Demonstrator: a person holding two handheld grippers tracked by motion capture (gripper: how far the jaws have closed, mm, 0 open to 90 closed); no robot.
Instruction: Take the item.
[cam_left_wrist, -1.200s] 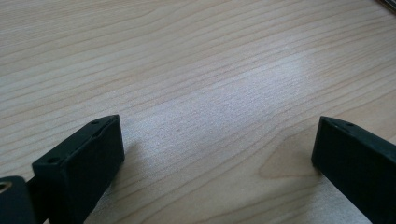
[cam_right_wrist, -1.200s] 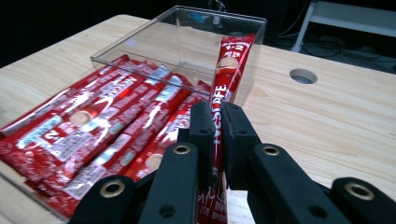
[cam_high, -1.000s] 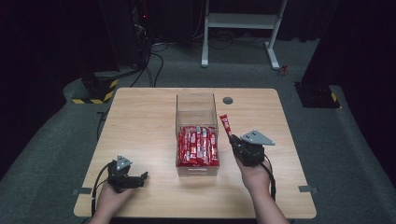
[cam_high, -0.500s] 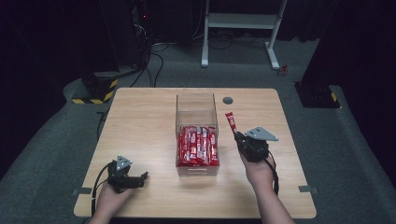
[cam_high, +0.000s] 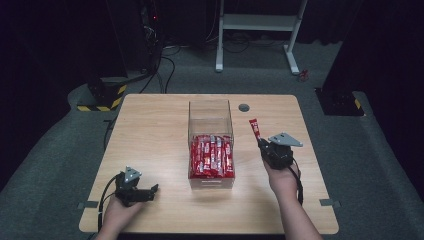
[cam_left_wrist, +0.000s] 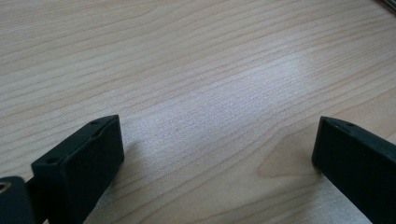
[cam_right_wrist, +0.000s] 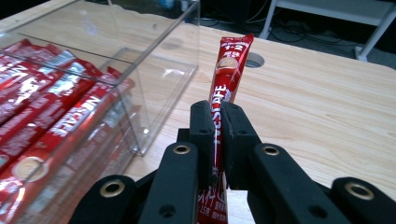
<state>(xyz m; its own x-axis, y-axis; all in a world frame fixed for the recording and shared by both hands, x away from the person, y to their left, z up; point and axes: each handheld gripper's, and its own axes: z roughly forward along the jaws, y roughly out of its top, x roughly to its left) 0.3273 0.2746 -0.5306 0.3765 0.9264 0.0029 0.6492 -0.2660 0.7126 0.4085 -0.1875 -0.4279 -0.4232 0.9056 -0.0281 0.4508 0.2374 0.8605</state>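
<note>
My right gripper (cam_right_wrist: 215, 109) is shut on a long red coffee stick sachet (cam_right_wrist: 227, 70), which sticks out past the jaws. In the high view the right gripper (cam_high: 261, 143) holds the sachet (cam_high: 254, 127) just right of the clear plastic box (cam_high: 210, 112). Several red sachets (cam_high: 211, 156) lie in the near part of the box; they also show at the left of the right gripper view as red sachets (cam_right_wrist: 44, 116). My left gripper (cam_high: 150, 190) rests at the table's near left corner, its jaws wide open over bare wood (cam_left_wrist: 210, 93).
The wooden table (cam_high: 150, 125) has a round cable hole (cam_high: 244, 107) behind the box. Dark floor, cables and a white desk frame (cam_high: 260, 25) lie beyond the far edge.
My right gripper has carried the sachet a little to the right, away from the box. The left gripper has stayed in place.
</note>
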